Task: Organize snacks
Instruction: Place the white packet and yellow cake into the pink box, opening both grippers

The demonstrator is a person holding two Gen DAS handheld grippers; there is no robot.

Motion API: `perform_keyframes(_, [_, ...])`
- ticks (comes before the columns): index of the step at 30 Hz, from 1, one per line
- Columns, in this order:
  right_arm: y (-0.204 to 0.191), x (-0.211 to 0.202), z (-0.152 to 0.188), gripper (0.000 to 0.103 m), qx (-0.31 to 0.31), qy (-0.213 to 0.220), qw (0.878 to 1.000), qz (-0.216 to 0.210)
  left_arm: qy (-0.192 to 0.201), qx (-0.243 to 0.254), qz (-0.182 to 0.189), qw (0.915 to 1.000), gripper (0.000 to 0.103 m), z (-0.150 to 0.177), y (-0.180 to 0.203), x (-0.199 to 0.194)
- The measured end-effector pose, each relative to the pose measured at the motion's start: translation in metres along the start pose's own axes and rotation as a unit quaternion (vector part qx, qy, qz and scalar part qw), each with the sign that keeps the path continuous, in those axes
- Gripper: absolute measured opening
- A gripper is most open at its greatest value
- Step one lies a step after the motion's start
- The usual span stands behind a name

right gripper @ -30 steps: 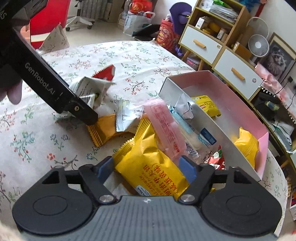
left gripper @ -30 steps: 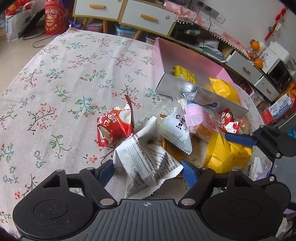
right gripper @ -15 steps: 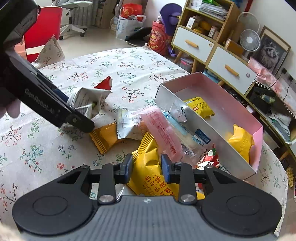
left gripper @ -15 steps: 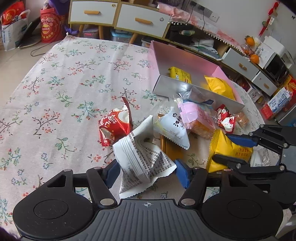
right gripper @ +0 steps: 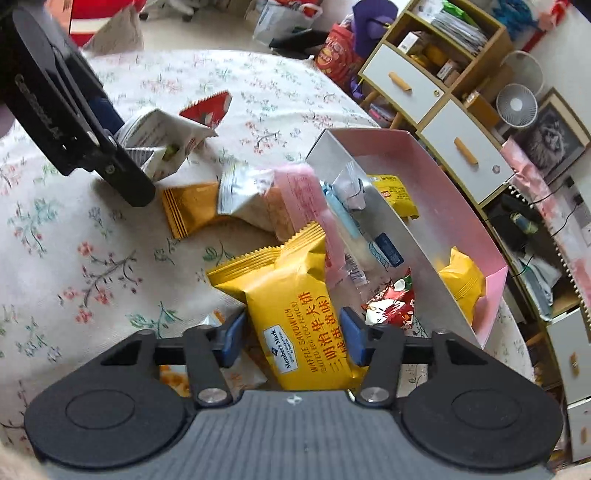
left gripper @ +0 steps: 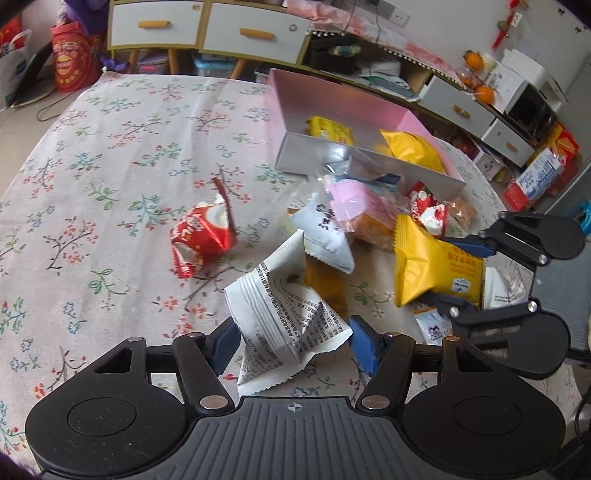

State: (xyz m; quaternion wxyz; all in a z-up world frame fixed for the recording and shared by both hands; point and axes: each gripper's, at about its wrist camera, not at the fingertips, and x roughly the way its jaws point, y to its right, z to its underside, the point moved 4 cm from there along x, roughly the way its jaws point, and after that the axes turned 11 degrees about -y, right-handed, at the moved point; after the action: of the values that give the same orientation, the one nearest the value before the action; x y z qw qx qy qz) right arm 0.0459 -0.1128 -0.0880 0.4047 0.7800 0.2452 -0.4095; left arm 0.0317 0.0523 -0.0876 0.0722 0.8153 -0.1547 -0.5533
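My left gripper (left gripper: 291,341) is shut on a white printed snack packet (left gripper: 284,310) and holds it above the floral tablecloth. My right gripper (right gripper: 291,338) is shut on a yellow waffle sandwich packet (right gripper: 295,306), lifted off the pile. It shows at the right in the left wrist view (left gripper: 432,269). The pink and silver box (right gripper: 406,229) lies beyond it and holds yellow packets (right gripper: 461,284). Loose snacks lie before the box: a pink packet (right gripper: 303,206), a white one (left gripper: 325,232), an orange one (right gripper: 192,214) and a red one (left gripper: 203,236).
The round table (left gripper: 92,184) has a floral cloth. White drawers (left gripper: 207,26) and shelves stand behind it. Small red packets (right gripper: 388,306) lie by the box wall. The left gripper body (right gripper: 66,110) crosses the right wrist view's upper left.
The right gripper closed on the yellow waffle packet and raised it from the pile. The left gripper lifted and drew back with the white packet in it.
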Motion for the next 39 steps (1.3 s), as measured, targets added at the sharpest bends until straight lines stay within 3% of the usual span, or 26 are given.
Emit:
perform_keyframes(11, [0.018, -0.012, -0.001, 0.036, 0.056, 0.026, 0.997, -0.039, 0.025, 0.02, 0.008, 0.9994, 0.062, -0.008, 0.013, -0.015])
perform_keyframes(22, [0.053, -0.031, -0.012, 0.035, 0.171, 0.082, 0.978, -0.084, 0.066, 0.023, 0.009, 0.9975, 0.062, -0.039, 0.029, -0.032])
perform_keyframes(30, [0.091, -0.027, -0.024, 0.035, 0.294, 0.099, 0.947, -0.089, 0.091, 0.01, 0.009, 0.9958, 0.062, -0.08, 0.04, -0.032])
perform_keyframes(39, [0.134, -0.006, -0.019, 0.035, 0.436, 0.101, 0.89, -0.093, 0.11, 0.06, -0.021, 0.9918, 0.062, -0.125, 0.044, -0.017])
